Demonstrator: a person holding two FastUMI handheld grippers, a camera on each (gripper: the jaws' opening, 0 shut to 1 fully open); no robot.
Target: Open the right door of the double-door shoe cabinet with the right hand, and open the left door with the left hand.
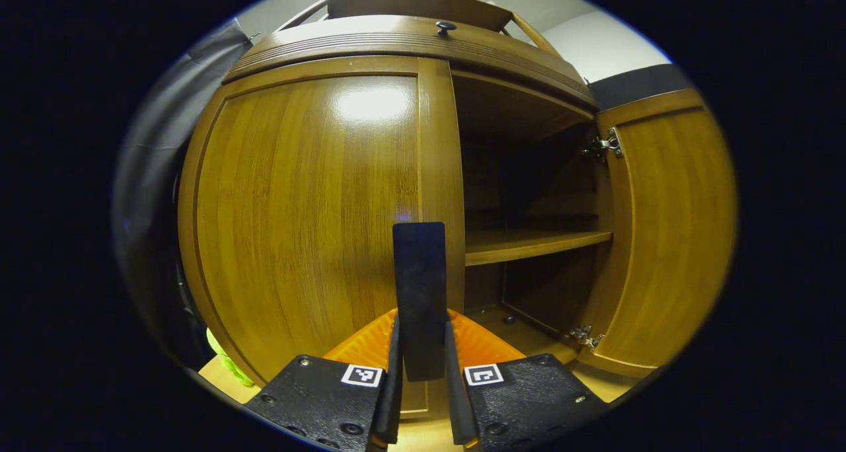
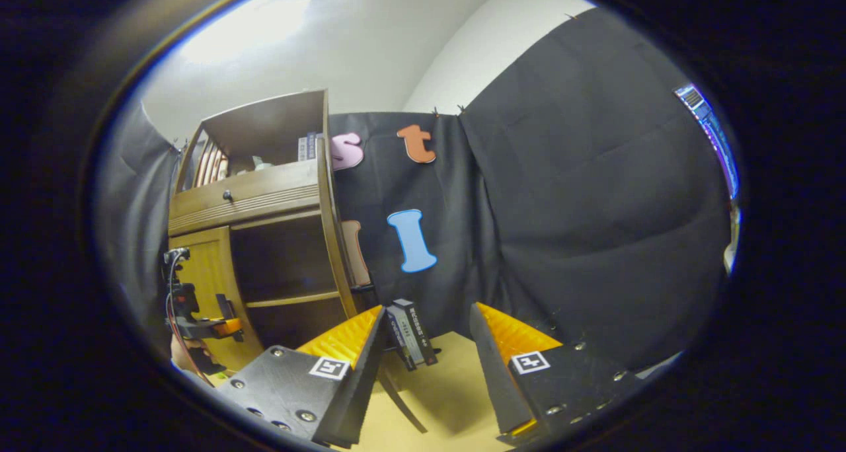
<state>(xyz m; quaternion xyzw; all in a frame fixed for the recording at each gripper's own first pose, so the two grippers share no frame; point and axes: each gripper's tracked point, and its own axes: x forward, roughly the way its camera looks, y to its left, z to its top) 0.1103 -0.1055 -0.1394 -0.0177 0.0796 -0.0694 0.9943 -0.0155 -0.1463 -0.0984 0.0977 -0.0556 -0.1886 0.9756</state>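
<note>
The shoe cabinet [image 1: 396, 42] fills most of the left gripper view: its left door [image 1: 304, 214] is closed across the left and centre of the frame, while the right door [image 1: 667, 227] stands swung open at the right edge, baring a shelf [image 1: 529, 244] inside. At bottom centre the left claw [image 1: 422, 346] is clenched on a dark flat handle [image 1: 419, 267] at the left door's inner edge. In the right gripper view the cabinet sits at the left of the frame, and the right claw [image 2: 426, 373] hangs released at the bottom over the light worktop [image 2: 443, 399], with a small dark box [image 2: 410, 333] standing just beyond its fingers.
</note>
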